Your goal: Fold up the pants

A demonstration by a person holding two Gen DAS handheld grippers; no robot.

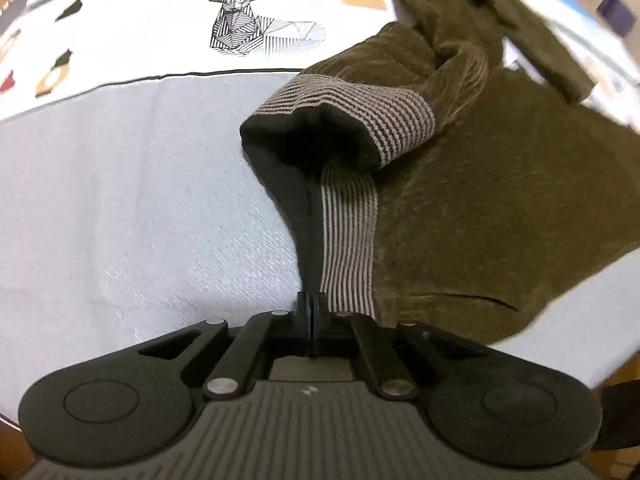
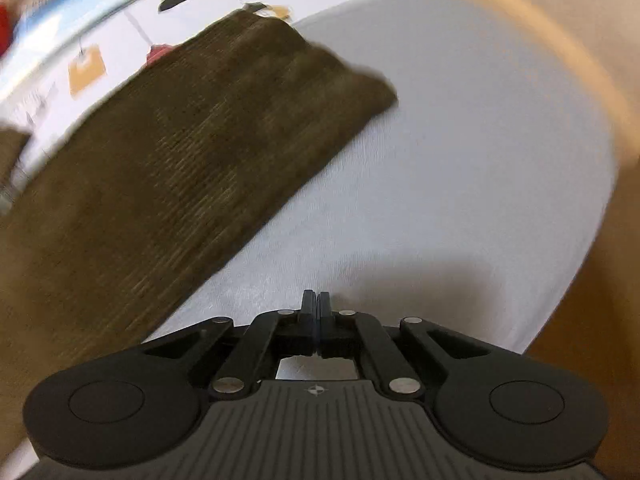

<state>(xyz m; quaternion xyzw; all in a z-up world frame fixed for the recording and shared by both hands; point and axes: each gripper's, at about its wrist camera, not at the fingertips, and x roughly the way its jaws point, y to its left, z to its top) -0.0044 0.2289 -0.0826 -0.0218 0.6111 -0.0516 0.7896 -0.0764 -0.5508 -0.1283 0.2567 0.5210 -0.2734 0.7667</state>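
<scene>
The left tool [image 1: 311,312] was pinched on the striped waistband [image 1: 349,236] of the brown pants [image 1: 500,208], I'd guess so it could lift that end over for a fold. The right tool [image 2: 316,312] was pressed together on nothing, over bare cloth beside 1 pant leg [image 2: 168,152]. The pants lay bunched on the worktop [image 1: 140,200], partly over its pale cloth with the deer print [image 1: 248,20].
</scene>
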